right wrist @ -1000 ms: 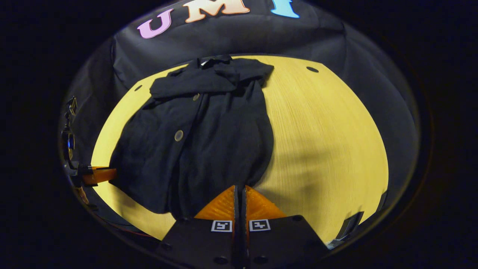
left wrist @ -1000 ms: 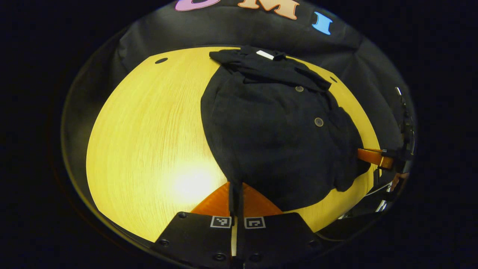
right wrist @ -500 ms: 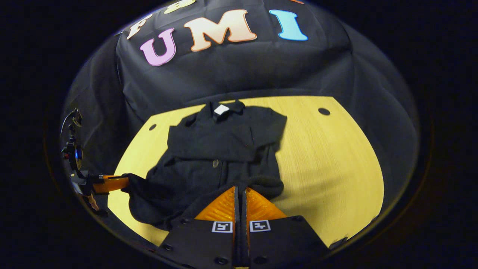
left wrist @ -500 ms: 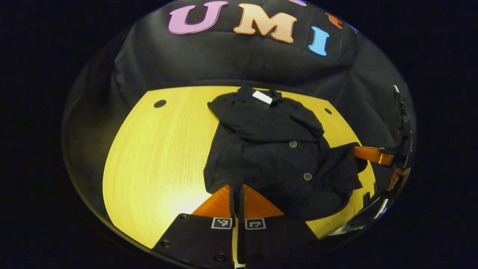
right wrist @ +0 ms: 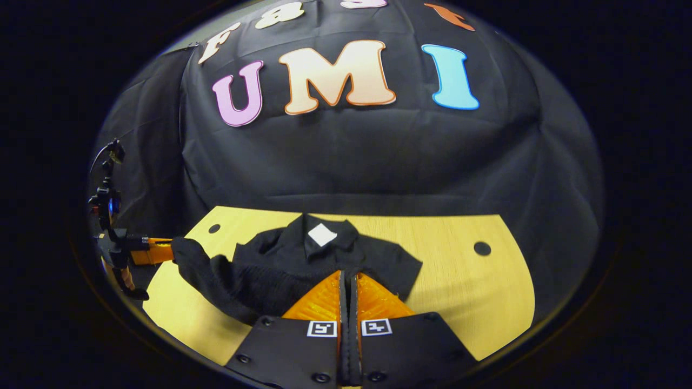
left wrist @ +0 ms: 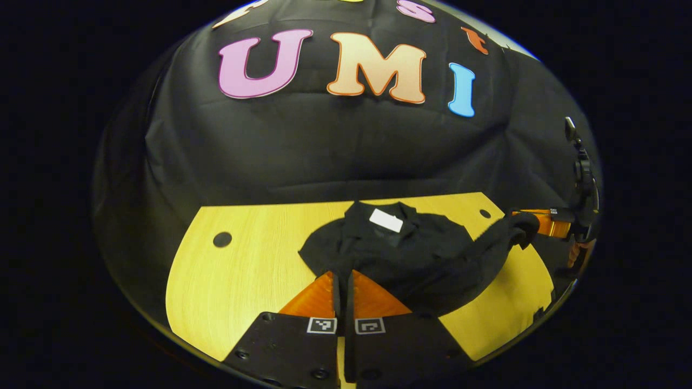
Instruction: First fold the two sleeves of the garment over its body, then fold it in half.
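A black button shirt (left wrist: 411, 254) lies on the yellow wooden table (left wrist: 243, 270), collar at the far side with a white label (left wrist: 386, 220) showing. Its sleeves lie folded over the body. My left gripper (left wrist: 342, 274) is shut on one corner of the lower hem, held up off the table. In the right gripper view, my right gripper (right wrist: 346, 274) is shut on the other hem corner of the shirt (right wrist: 281, 265). Each gripper shows in the other's view, the right gripper (left wrist: 521, 220) and the left gripper (right wrist: 172, 249), with cloth draped from the tips. The raised hem hangs over the shirt's lower half.
The table (right wrist: 459, 281) has small round holes near its far corners (left wrist: 222, 239) (right wrist: 481, 248). The black cloth wall stands right behind its far edge. Bare wood lies on both sides of the shirt. A hand (right wrist: 125, 276) holds the left gripper at the table's edge.
Both grippers have lifted the shirt's lower hem off the table and carried it toward the collar. The shirt's flat body has gathered up and looks shorter in both views.
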